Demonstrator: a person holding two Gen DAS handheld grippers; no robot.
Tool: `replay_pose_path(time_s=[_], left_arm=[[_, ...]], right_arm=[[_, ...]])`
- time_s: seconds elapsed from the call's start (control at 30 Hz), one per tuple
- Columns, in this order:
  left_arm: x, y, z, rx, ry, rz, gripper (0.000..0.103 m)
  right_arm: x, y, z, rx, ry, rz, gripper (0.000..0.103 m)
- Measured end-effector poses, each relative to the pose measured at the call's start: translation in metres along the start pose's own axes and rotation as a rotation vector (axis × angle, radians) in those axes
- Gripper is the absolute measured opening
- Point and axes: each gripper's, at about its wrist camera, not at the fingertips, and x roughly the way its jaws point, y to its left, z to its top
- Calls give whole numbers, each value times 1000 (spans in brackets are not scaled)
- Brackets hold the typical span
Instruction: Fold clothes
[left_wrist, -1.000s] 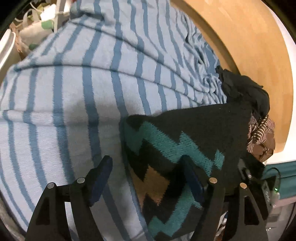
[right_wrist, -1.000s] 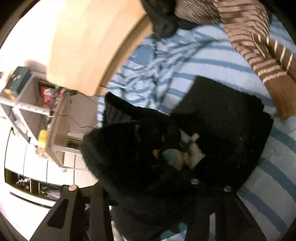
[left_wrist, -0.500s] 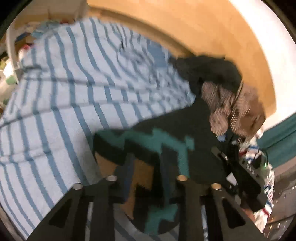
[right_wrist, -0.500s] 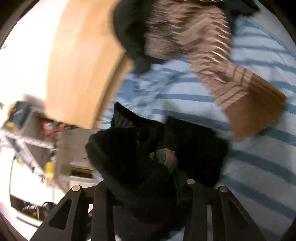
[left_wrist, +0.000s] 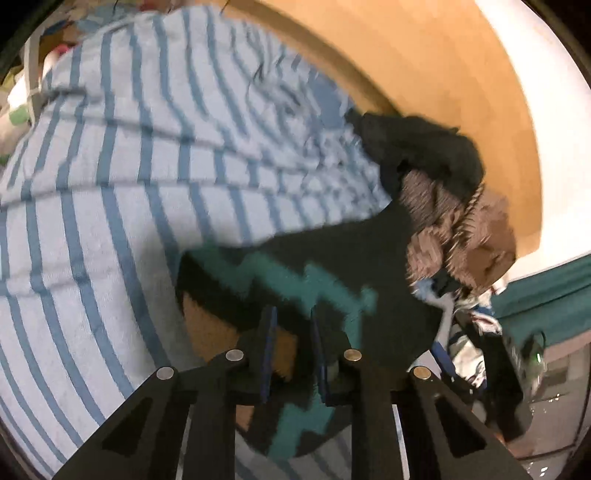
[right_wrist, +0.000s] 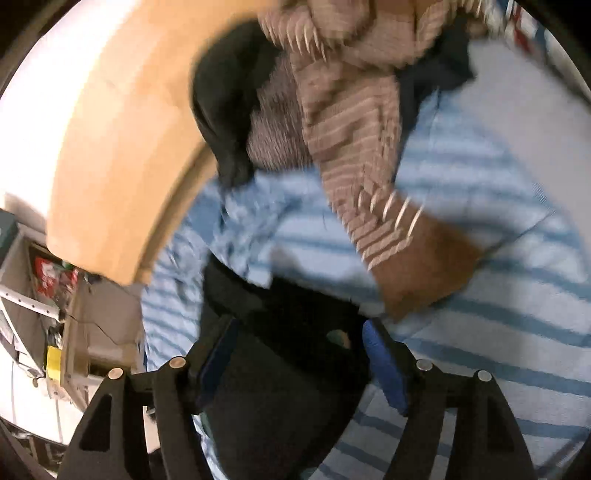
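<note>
**Both grippers at black zigzag sweater**

Left gripper (left_wrist: 291, 350) pinches a fold of the black zigzag sweater (left_wrist: 332, 266), which lies on the striped blanket (left_wrist: 129, 184). Right gripper (right_wrist: 299, 354) has fingers spread, straddling the sweater's edge. Brown striped garment (right_wrist: 354, 147) lies beyond, against the wooden board (right_wrist: 122, 147).

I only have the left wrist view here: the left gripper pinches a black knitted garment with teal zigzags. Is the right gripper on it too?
Observer: The right gripper stands with its jaws wide apart; the black knitted garment fills the gap.
Operator: What lies beyond it?
Observer: A brown knitted sleeve with pale stripes stretches across the blue-striped cloth, with its cuff nearest the gripper.
Operator: Anything off the table?
Observer: A red packet sits on shelving past the wooden table edge.
</note>
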Motion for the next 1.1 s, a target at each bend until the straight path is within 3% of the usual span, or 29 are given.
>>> replay_pose_path(time_s=[0.07,0.17,0.23,0.3,0.37,0.43,0.5,0.6,0.67,0.77,0.93,1.1], left_arm=[[-3,-13,9,35,-12,-29,19],[19,-49,21,132,6,-24,13],[42,-70,27,204,19,11,12],[70,-87,30,284,56,61,12],[97,-91,33,332,94,110,10],[133,-83,32,345,145,189,9],[137,-74,30,322,92,188,9],[133,-80,28,354,90,197,9],[130,-88,31,389,117,198,6],[115,-101,45,398,162,132,5],[131,-128,69,465,251,147,5],[198,-110,73,372,436,234,3]], right_arm=[[-8,18,-5,-85,10,39,47],[11,35,-14,-153,98,53,37],[27,33,-15,-171,117,-24,36],[48,22,-15,-153,148,-101,29],[69,6,-14,-117,178,-164,27],[84,-10,-14,-74,184,-171,26],[89,-18,-11,-57,185,-145,24],[94,-12,-6,-112,201,-171,24],[85,-5,-6,-139,201,-165,24],[63,8,-7,-167,193,-138,29],[44,27,-14,-227,207,-131,30],[73,22,-28,-254,264,-229,30]])
